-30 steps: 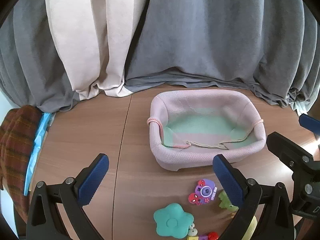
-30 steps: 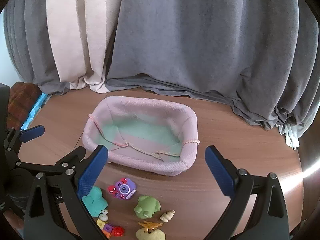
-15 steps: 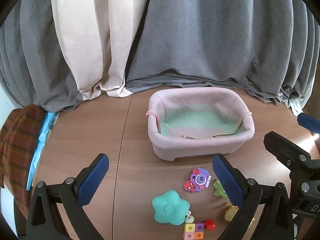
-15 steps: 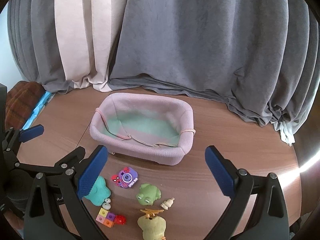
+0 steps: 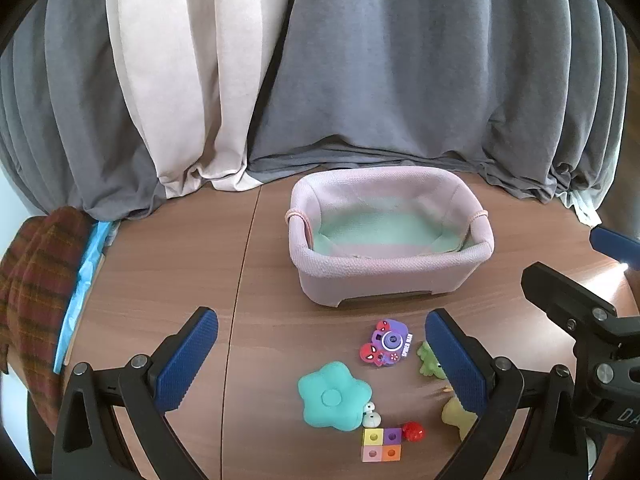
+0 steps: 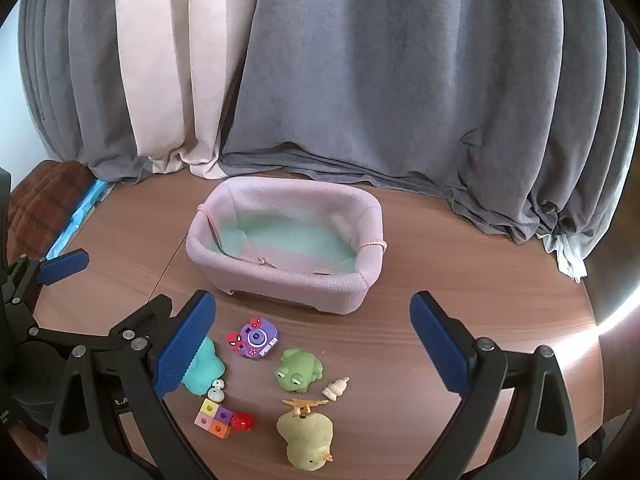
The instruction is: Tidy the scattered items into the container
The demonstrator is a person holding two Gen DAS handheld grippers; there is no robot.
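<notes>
A pink basket [image 5: 390,276] with a mint lining sits on a wooden tabletop [image 5: 168,280]. Nearer, small toys lie scattered: a teal flower cushion [image 5: 334,396], a purple toy camera [image 5: 386,342]. The left claw [image 5: 320,360] gapes wide above them.

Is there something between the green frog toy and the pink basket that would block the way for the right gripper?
Nothing visible blocks it. Bare table lies between the green frog toy and the pink basket. The purple camera toy sits off to the side. The open right gripper hovers above.

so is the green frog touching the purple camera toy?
Apart. The right wrist view shows bare wood between the green frog and the purple camera toy.
</notes>
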